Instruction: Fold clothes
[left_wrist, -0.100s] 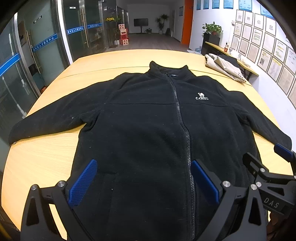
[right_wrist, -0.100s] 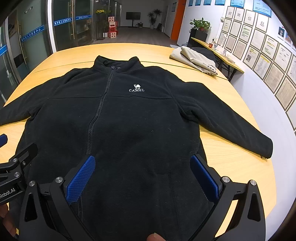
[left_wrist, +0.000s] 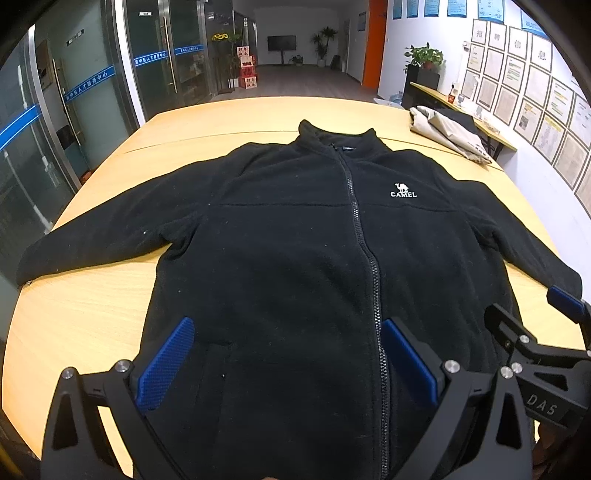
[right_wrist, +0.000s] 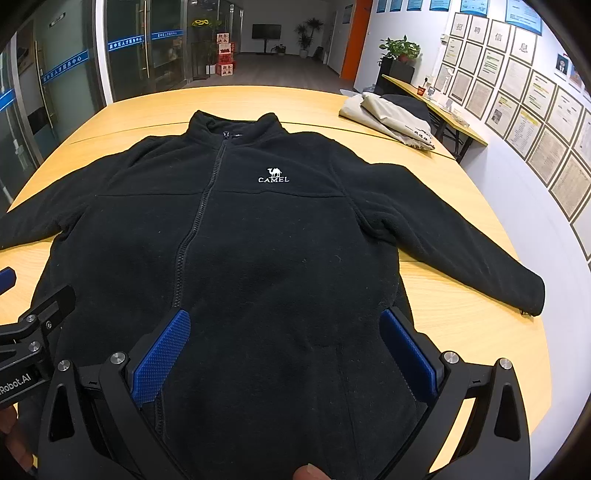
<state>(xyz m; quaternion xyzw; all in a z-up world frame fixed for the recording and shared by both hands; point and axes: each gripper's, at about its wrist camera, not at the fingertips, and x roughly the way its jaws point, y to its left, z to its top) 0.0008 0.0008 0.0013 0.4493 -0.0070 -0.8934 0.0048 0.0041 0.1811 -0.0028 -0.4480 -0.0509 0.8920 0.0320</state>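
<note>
An office hall with glass doors on one side and framed papers on the wall surrounds a wide wooden desk (left_wrist: 92, 325). A black CAMEL fleece jacket (left_wrist: 295, 258) lies flat on it, zipped up, front side up, collar away from me, both sleeves stretched out sideways. A beige garment (right_wrist: 388, 118) sits folded at the far corner of the desk, well apart from the jacket.

My left tongs (left_wrist: 288, 362) hang over the lower hem area on the jacket's left half, spread wide, the blue pads (left_wrist: 166, 363) far apart and pinching nothing. The zipper runs just inside the right-hand pad. Whether the tips touch the fleece I cannot tell.

My right tongs (right_wrist: 284, 358) are over the other half of the lower front, also spread wide and gripping nothing; the left-hand pad sits by the zipper, the right-hand pad near the jacket's side edge. The two tongs are side by side, each showing at the edge of the other's view.
</note>
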